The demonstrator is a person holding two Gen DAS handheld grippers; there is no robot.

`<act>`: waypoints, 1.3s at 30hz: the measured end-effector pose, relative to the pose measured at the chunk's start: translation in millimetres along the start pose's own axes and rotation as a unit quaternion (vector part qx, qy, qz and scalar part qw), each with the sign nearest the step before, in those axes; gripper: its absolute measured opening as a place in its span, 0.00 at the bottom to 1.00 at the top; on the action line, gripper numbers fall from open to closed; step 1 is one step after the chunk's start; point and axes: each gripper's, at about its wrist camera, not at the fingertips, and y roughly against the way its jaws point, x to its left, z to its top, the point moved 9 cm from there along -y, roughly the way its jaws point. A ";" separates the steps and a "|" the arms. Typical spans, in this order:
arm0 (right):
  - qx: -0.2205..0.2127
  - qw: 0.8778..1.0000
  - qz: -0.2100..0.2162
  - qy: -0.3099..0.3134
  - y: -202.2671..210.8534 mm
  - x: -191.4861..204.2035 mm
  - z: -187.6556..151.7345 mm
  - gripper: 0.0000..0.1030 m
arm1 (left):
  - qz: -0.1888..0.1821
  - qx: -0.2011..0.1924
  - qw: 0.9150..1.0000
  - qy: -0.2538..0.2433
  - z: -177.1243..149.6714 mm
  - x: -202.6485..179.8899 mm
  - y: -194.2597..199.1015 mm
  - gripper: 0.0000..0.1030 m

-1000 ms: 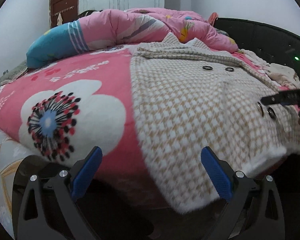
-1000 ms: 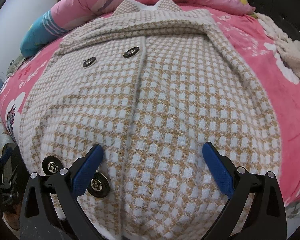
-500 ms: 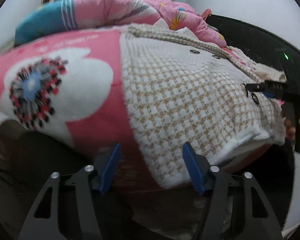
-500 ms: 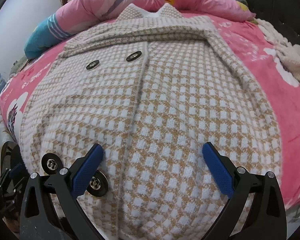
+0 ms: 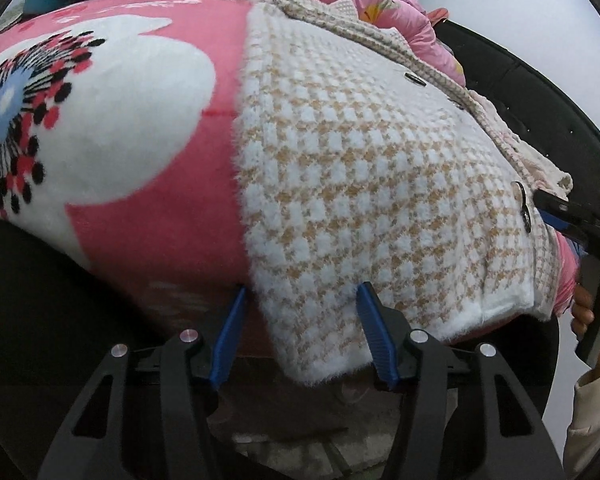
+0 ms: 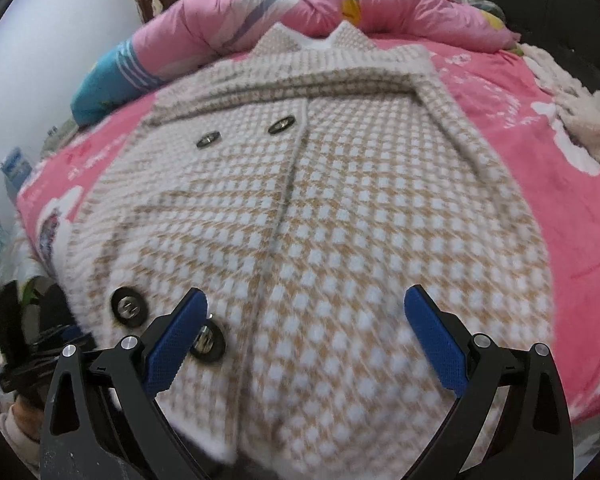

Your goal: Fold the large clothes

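Checked coat point(image 6: 340, 216) lies flat on the bed's pink blanket point(image 5: 148, 216), hem overhanging the near edge. My left fingers point(image 5: 302, 338), just closing, straddle the hem corner, not yet pinching. Right fingers point(image 6: 306, 338) spread wide above the hem. Risk: grabbing blanket with the coat, or one layer only.

The coat point(image 6: 340, 208) is motion-blurred near the right camera. A blue finger point(image 6: 172, 344) half covers one button point(image 6: 210, 340). The coat's far edge runs behind the bed's curve in the left view.
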 end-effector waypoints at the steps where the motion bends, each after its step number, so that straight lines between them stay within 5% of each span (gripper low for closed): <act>1: -0.005 1.000 -0.001 -0.007 7.6 -5.0 -1.8 0.92 | 0.001 0.001 1.000 -0.001 1.0 -0.6 -0.7 0.53; 8: -0.022 0.993 0.012 -0.114 58.3 -67.4 -31.9 0.92 | 0.009 -0.002 1.000 -0.003 0.5 -7.5 -4.0 0.50; 18: 0.025 0.972 0.080 -0.219 40.5 -88.8 -90.2 0.76 | 0.049 -0.004 0.999 -0.022 -4.3 -15.0 3.9 0.37; 21: 0.033 0.963 0.113 -0.242 35.9 -88.0 -102.1 0.65 | 0.055 -0.002 0.998 -0.022 -6.5 -16.2 5.9 0.35; 26: 0.056 0.962 0.120 -0.237 33.4 -83.5 -115.1 0.21 | 0.072 -0.009 0.997 -0.037 -7.1 -18.3 16.0 0.14; 29: 0.045 0.974 0.100 -0.199 47.2 -76.4 -108.6 0.07 | 0.081 -0.023 0.995 -0.052 -6.0 -23.6 32.6 0.08; 34: -0.005 0.980 0.107 -0.167 85.8 -59.6 -77.5 0.06 | 0.061 -0.064 0.994 -0.071 5.9 -40.3 75.8 0.07; 39: -0.064 0.977 0.132 -0.157 111.1 -47.6 -28.9 0.06 | -0.004 -0.121 0.992 -0.044 43.5 -52.3 125.8 0.07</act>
